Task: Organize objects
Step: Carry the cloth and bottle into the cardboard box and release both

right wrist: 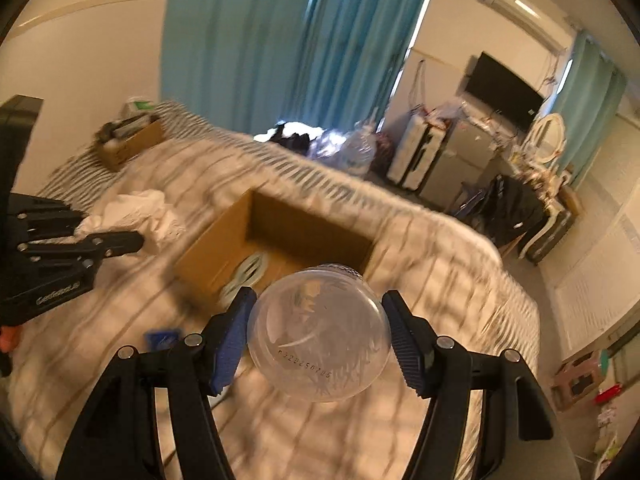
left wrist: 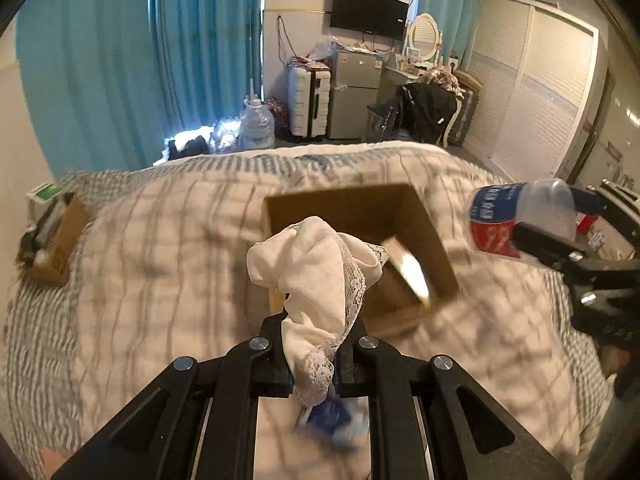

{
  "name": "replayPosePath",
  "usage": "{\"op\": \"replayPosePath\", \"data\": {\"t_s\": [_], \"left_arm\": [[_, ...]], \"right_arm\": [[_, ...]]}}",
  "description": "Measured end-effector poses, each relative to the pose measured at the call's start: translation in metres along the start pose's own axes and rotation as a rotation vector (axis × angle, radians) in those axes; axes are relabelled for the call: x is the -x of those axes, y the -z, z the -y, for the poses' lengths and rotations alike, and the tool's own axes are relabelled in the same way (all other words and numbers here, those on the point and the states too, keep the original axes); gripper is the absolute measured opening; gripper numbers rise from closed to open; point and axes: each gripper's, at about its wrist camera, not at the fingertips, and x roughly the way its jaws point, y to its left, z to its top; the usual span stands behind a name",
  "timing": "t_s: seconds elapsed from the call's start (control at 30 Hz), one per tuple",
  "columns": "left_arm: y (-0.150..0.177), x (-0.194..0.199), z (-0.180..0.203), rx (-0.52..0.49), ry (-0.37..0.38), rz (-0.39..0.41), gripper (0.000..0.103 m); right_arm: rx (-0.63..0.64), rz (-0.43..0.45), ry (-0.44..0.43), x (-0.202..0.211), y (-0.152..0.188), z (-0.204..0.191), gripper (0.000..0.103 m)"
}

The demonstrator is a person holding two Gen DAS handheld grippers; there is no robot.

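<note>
My left gripper (left wrist: 314,354) is shut on a white lace-trimmed cloth (left wrist: 316,276) and holds it above the bed, just in front of an open cardboard box (left wrist: 436,240). My right gripper (right wrist: 318,332) is shut on a clear plastic bottle (right wrist: 320,332) with a red and blue label (left wrist: 492,220), held in the air to the right of the box. The box (right wrist: 224,248) holds a flat object (left wrist: 408,272). From the right wrist view the left gripper (right wrist: 116,240) and the cloth (right wrist: 136,208) appear to the left of the box.
The checked bedspread (left wrist: 160,260) covers the bed. A second cardboard box (left wrist: 56,236) with items stands at the bed's far left corner. A small blue packet (left wrist: 332,420) lies on the bed below the left gripper. Beyond the bed are a water jug (left wrist: 256,124), suitcase (left wrist: 310,100) and wardrobe.
</note>
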Motion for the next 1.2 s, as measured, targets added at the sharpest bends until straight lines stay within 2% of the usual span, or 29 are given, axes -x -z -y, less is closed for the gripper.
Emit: {"op": "replayPosePath", "data": {"t_s": [0.1,0.23,0.37,0.43,0.5,0.67,0.73,0.77,0.8,0.83,0.9,1.2], "left_arm": [[-0.026,-0.031,-0.001,0.015,-0.003,-0.011,0.012],[-0.041,-0.076,-0.001,0.018,-0.014,-0.038,0.012],[-0.035,-0.11,0.002,-0.023,-0.024,-0.073,0.012],[-0.031,-0.12,0.005,-0.064,-0.037,-0.071,0.012],[-0.029,-0.129,0.005,-0.071,-0.017,-0.083,0.012],[-0.022,-0.147,0.001,-0.06,-0.011,-0.111,0.012],[-0.019,-0.149,0.0,-0.058,-0.01,-0.116,0.017],[-0.017,-0.148,0.0,-0.054,-0.007,-0.121,0.021],[-0.016,-0.146,-0.001,-0.046,0.001,-0.128,0.031],[-0.016,-0.143,-0.002,-0.036,0.008,-0.13,0.048],[-0.014,-0.132,-0.006,-0.01,0.009,-0.119,0.068],[0.004,-0.053,-0.027,0.052,-0.023,-0.088,0.095]], "right_arm": [[-0.025,-0.012,-0.025,-0.034,-0.022,0.012,0.064],[-0.061,-0.021,-0.046,-0.079,-0.038,0.019,0.064],[-0.089,-0.053,-0.119,-0.127,-0.04,0.021,0.064],[-0.086,-0.071,-0.121,-0.145,-0.037,0.019,0.064],[-0.094,-0.086,-0.14,-0.161,-0.032,0.02,0.064],[-0.122,-0.108,-0.177,-0.178,-0.021,0.024,0.064],[-0.122,-0.095,-0.16,-0.175,-0.021,0.023,0.064],[-0.123,-0.082,-0.148,-0.169,-0.022,0.024,0.065],[-0.127,-0.073,-0.142,-0.163,-0.024,0.026,0.069],[-0.131,-0.066,-0.138,-0.157,-0.025,0.027,0.071],[-0.137,-0.052,-0.128,-0.14,-0.027,0.03,0.075],[-0.087,-0.029,-0.099,-0.039,-0.012,0.029,0.087]]}}
